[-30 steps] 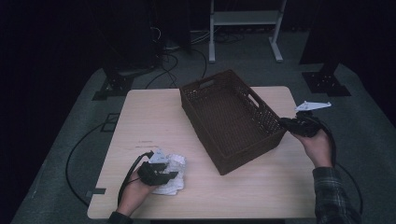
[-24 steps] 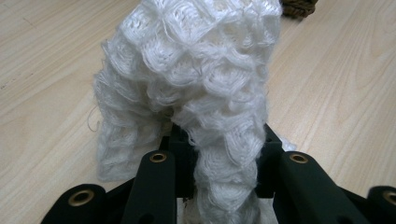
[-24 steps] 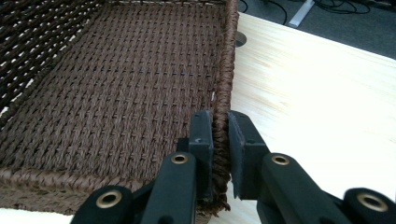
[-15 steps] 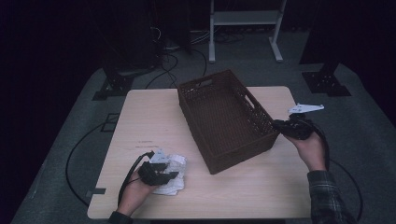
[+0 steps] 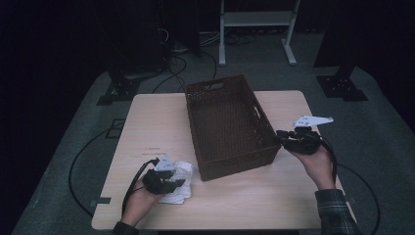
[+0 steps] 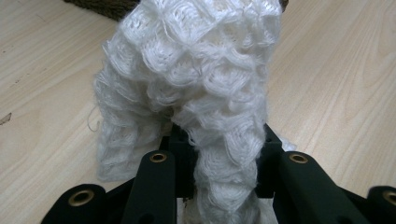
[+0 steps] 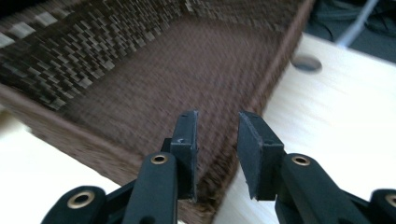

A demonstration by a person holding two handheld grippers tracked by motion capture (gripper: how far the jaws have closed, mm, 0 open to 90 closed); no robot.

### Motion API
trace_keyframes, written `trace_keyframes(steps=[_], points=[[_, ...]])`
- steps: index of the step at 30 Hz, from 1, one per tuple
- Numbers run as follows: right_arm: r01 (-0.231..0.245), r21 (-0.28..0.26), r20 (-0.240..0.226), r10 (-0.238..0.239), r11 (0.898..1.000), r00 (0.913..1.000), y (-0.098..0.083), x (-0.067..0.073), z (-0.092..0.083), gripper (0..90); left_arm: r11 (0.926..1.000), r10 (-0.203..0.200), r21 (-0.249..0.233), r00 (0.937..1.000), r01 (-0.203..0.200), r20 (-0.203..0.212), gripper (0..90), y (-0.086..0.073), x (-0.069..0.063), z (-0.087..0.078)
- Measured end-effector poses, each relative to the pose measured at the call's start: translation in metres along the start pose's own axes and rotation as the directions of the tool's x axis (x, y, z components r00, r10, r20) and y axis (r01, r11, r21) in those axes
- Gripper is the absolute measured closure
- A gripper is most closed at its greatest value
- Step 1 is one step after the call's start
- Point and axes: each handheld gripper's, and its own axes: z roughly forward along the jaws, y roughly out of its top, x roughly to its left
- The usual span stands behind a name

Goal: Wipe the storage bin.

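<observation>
Basket (image 5: 230, 122): brown woven, standing open-topped mid-table (image 5: 147, 122).
Cloth (image 5: 178, 178): white knitted, crumpled on the table just off the basket's near-left corner.
Left gripper (image 5: 164, 180): lying on the cloth, jaws clamped on a fold of it.
Right gripper (image 5: 288, 140): at the basket's near-right corner, jaws straddling the rim (image 7: 219, 168); they have just been opening, and their pads stand slightly off the wall.
</observation>
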Motion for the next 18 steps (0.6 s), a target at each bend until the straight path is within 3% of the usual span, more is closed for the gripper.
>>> trace_keyframes(steps=[5,7,17,18], points=[[0.04,-0.013,0.014,-0.04,0.999,0.9991,-0.006,-0.003,-0.015,82.2,1.0,-0.002,0.002,1.0,0.002,-0.003,68.2,0.0,0.001,0.0],[0.036,-0.012,0.008,-0.036,0.999,0.9993,-0.011,-0.006,-0.017,85.7,1.0,-0.002,-0.001,1.0,0.002,-0.003,68.2,0.0,0.0,-0.001],[0.046,0.0,-0.03,-0.046,0.999,0.9985,-0.028,-0.011,-0.009,89.5,0.9998,-0.02,-0.006,0.9996,0.02,-0.019,68.2,-0.007,0.0,-0.007],[0.038,-0.006,-0.053,-0.039,0.999,0.9978,-0.028,-0.011,-0.01,89.5,0.9995,-0.03,-0.009,0.9991,0.03,-0.028,68.2,-0.01,0.001,-0.01]])
